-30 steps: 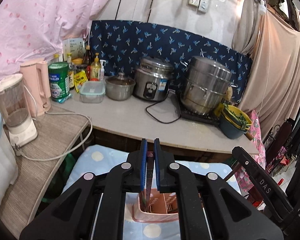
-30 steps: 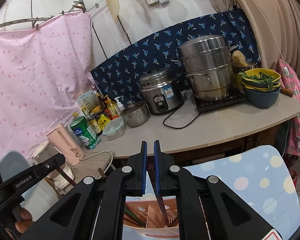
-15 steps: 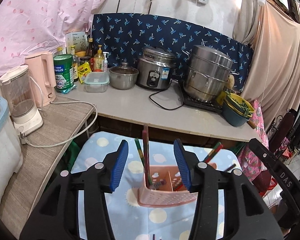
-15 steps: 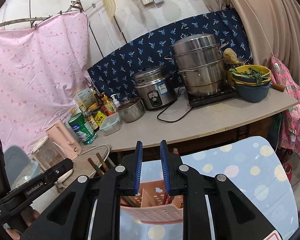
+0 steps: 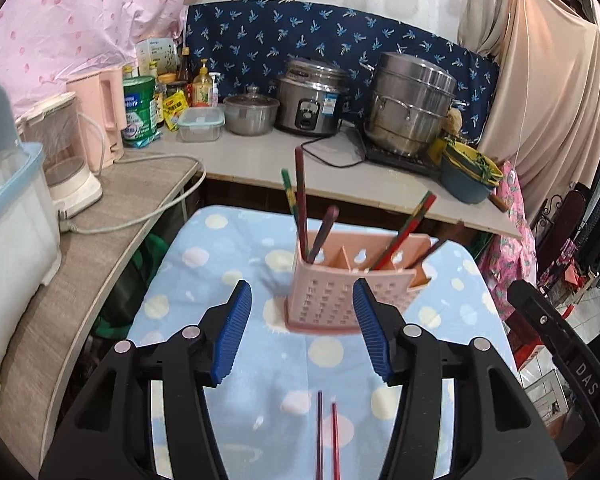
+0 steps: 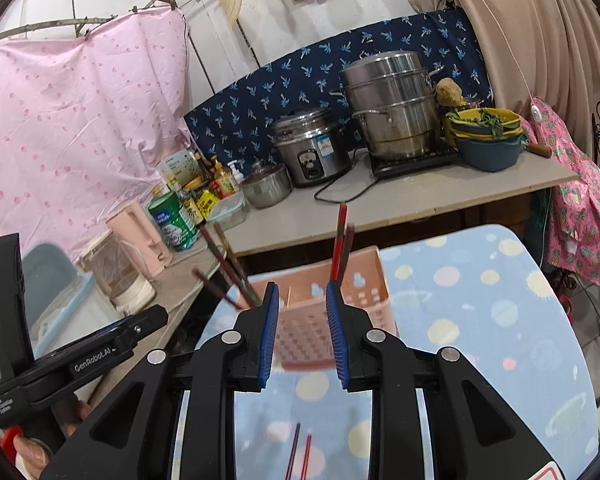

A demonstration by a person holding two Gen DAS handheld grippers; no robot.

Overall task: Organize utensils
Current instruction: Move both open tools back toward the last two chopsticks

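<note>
A pink perforated utensil holder stands on the blue dotted cloth. Red and dark chopsticks lean in its left compartment, and more chopsticks lean in its right one. Two loose chopsticks lie side by side on the cloth near me. My left gripper hangs short of the holder, its jaws opening with nothing between the pads. My right gripper is also short of the holder, its jaws opening and empty. The left gripper's body shows in the right wrist view.
Behind the cloth-covered table runs a counter with a rice cooker, a steel steamer pot, stacked bowls, jars and a pink kettle. A blender and a plastic bin stand on the left shelf.
Both grippers were shut on chopsticks over the holder; they have let go, opened and drawn back. The chopsticks now stand in the holder, and two loose ones have come into view.
</note>
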